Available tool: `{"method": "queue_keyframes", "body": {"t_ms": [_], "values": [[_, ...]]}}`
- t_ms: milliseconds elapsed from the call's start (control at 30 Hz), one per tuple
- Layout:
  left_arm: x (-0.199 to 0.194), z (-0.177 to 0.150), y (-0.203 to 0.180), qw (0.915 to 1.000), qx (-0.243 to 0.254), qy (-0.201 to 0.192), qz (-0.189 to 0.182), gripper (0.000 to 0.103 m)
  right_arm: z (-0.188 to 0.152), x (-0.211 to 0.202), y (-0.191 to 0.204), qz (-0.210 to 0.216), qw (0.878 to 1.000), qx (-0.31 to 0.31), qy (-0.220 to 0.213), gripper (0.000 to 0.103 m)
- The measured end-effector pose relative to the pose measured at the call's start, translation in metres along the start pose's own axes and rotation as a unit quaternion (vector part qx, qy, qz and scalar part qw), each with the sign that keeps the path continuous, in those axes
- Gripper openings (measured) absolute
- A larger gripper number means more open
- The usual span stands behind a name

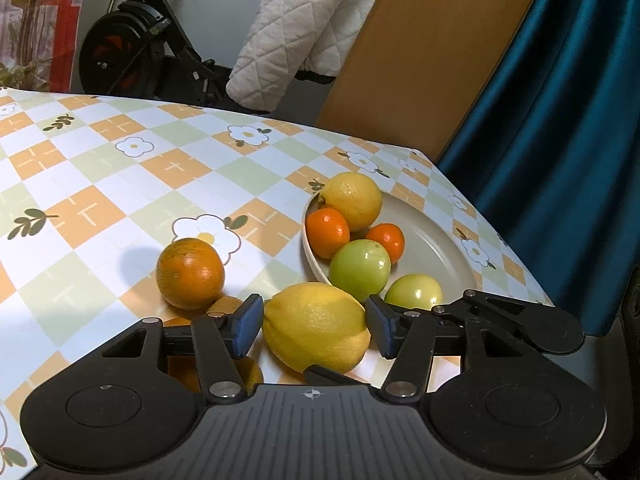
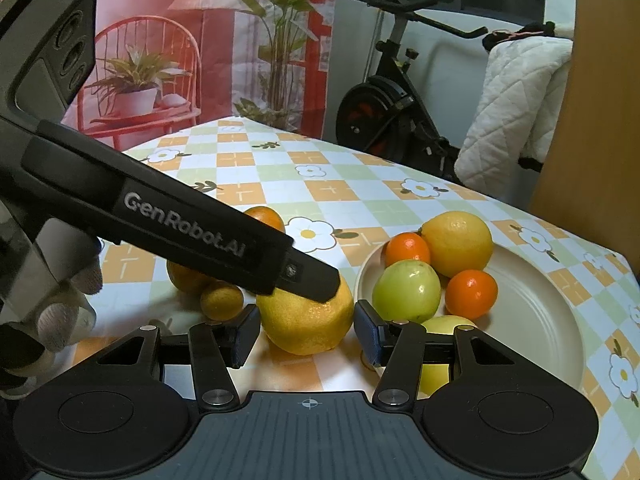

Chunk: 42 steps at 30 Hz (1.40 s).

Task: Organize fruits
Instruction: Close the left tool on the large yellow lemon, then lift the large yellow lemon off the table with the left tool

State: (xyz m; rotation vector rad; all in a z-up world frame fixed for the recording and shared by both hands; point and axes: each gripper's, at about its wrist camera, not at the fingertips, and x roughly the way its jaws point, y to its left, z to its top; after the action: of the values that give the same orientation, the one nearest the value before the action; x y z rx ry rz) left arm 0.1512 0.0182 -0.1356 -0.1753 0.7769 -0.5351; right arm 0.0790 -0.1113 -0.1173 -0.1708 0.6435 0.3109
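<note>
While I watch both wrist feeds, the near lemon (image 1: 316,328) lies on the tabletop (image 1: 100,184), just left of the plate (image 1: 436,248) and not on it. The left hand-held gripper (image 1: 314,328) stands about half open with this lemon between its blue pads (image 1: 248,326); each pad meets the fruit's outline, and I cannot tell whether they press on it or merely stand beside it. From the right wrist view, one finger of that left tool slants in from the left and its tip lies against the top of the same lemon, with a gloved hand (image 2: 68,300) on the handle at the left edge. The right hand-held gripper (image 2: 307,334) is partly open as well, its pads framing the near lemon from the near side; whether they touch it I cannot tell.

On the plate, crowded along its left side, sit the far lemon (image 1: 352,200), two small tangerines (image 1: 328,232) and two green fruits (image 1: 360,268). The right half of the plate is bare. An orange (image 1: 190,274) rests on the tabletop well to the left of the plate, and a small yellowish fruit (image 2: 222,300) lies just left of the near lemon.
</note>
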Motion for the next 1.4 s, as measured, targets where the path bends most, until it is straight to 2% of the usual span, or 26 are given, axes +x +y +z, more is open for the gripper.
{"method": "queue_keyframes", "body": {"t_ms": [200, 433, 533, 600, 667, 1033, 1400], "values": [[0.004, -0.002, -0.003, 0.9999, 0.008, 0.004, 0.004, 0.063, -0.001, -0.001, 0.0, -0.003, 1.0, 0.002, -0.003, 0.048], [0.0, -0.005, -0.009, 0.9998, 0.018, -0.002, 0.012, 0.061, -0.003, -0.004, 0.0, 0.0, 1.0, 0.01, -0.009, 0.046], [-0.003, -0.006, -0.01, 0.9997, 0.018, -0.006, 0.014, 0.058, -0.004, -0.007, -0.001, 0.001, 1.0, 0.013, -0.009, 0.046], [-0.006, -0.006, -0.012, 0.9997, 0.019, -0.01, 0.015, 0.051, -0.005, -0.008, -0.001, 0.001, 1.0, 0.016, -0.009, 0.046], [-0.008, -0.004, -0.014, 0.9995, 0.023, -0.012, 0.016, 0.048, -0.004, -0.01, -0.002, -0.001, 1.0, 0.018, -0.013, 0.046], [-0.009, -0.007, -0.016, 0.9996, 0.022, -0.011, 0.017, 0.049, -0.006, -0.016, -0.003, 0.004, 0.999, 0.026, -0.018, 0.044], [-0.004, -0.005, -0.01, 0.9998, 0.008, -0.011, 0.013, 0.054, -0.01, -0.014, -0.009, 0.012, 0.999, 0.047, -0.013, 0.043]]}}
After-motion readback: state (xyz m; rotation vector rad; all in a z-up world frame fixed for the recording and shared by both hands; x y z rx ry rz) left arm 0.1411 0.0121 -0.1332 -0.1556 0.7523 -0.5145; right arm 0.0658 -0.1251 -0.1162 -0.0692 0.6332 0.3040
